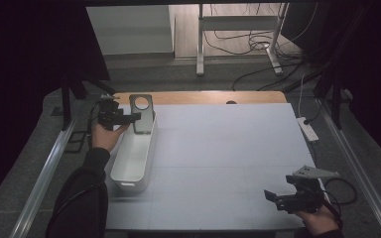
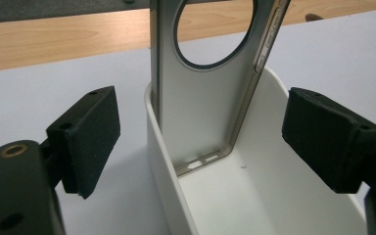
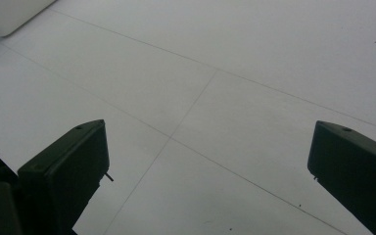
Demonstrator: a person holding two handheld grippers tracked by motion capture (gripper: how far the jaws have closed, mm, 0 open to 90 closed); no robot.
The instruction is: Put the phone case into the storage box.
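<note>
One metal plate [image 2: 200,112] stands upright in one white bin [image 2: 274,196], between the left gripper [image 2: 200,142]'s spread fingers, seemingly untouched. Right gripper [image 3: 208,166] fingers spread, empty.

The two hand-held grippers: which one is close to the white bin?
The left hand-held gripper, open at the white bin's far end, beside the upright metal frame. The right hand-held gripper is over bare table.

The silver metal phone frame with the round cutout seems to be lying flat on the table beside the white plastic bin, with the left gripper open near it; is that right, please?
Not quite. The silver metal phone frame with the round cutout stands upright inside the white plastic bin, leaning at its far end, as the left gripper view shows. The left gripper is indeed open near it, its fingers apart on either side.
</note>
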